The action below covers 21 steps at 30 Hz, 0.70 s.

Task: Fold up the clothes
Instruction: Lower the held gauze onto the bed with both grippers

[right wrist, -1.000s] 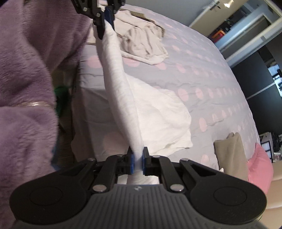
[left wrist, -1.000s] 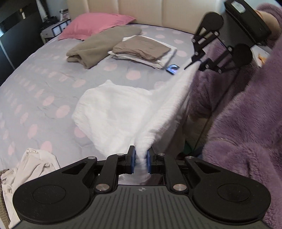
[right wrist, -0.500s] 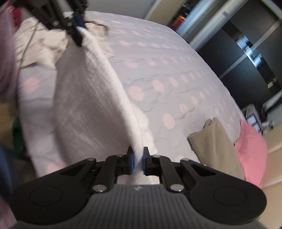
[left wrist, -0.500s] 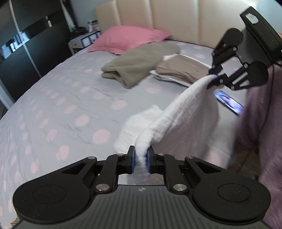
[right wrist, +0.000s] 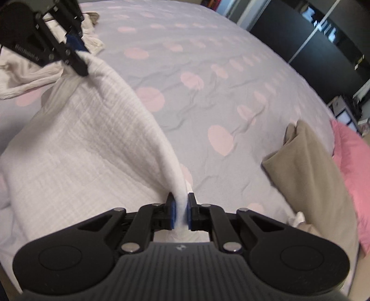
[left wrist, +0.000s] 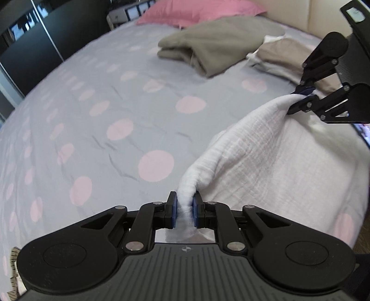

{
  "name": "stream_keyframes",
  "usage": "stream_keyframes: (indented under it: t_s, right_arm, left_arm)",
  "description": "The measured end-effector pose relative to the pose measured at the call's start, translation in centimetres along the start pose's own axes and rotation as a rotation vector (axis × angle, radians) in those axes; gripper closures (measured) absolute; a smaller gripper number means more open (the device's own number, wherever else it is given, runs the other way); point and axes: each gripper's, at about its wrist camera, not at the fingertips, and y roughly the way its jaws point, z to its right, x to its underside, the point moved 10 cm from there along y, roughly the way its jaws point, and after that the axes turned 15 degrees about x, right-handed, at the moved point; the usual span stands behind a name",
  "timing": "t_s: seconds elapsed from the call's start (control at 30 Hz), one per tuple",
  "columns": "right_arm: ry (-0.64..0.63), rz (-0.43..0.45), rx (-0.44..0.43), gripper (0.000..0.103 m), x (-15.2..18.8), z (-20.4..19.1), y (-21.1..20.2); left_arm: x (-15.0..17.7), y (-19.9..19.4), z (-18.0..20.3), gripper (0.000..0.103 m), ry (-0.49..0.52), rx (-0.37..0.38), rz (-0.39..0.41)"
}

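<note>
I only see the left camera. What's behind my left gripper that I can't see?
Observer: A crumpled pile of white clothes lies on the bed beyond the left gripper.
Child: Is the other gripper really holding the cloth?
Observer: Yes, the right gripper has the white cloth pinched between its blue pads.
Child: Is the tan stack close to it?
Observer: The folded tan garment lies just to its right.

A pink pillow (left wrist: 198, 10) lies on the polka-dot bedspread (left wrist: 92, 104).
</note>
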Motion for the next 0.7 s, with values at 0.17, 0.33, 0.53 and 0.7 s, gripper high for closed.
stream_keyframes:
  t_s: [0.17, 0.33, 0.53, 0.7]
  right_arm:
    - [0.029, -0.048, -0.021, 0.092, 0.7, -0.3, 3.6]
    - [0.082, -0.065, -0.023, 0.092, 1.0, -0.2, 6.4]
    - [0.098, -0.061, -0.009, 0.073, 1.0, -1.0, 8.3]
    - [0.228, -0.073, 0.065, 0.066, 1.4, 1.9, 7.7]
  left_arm:
    - [0.0, 3.4, -1.7, 0.092, -0.027, -0.003, -0.043]
    - [-0.2, 5.6, -2.7, 0.092, -0.067, -0.014, -0.055]
    - [0.4, 7.6, -3.3, 0.089, -0.079, -0.049, -0.091]
    - [0.4, 6.2, -3.7, 0.071, -0.098, -0.104, -0.058]
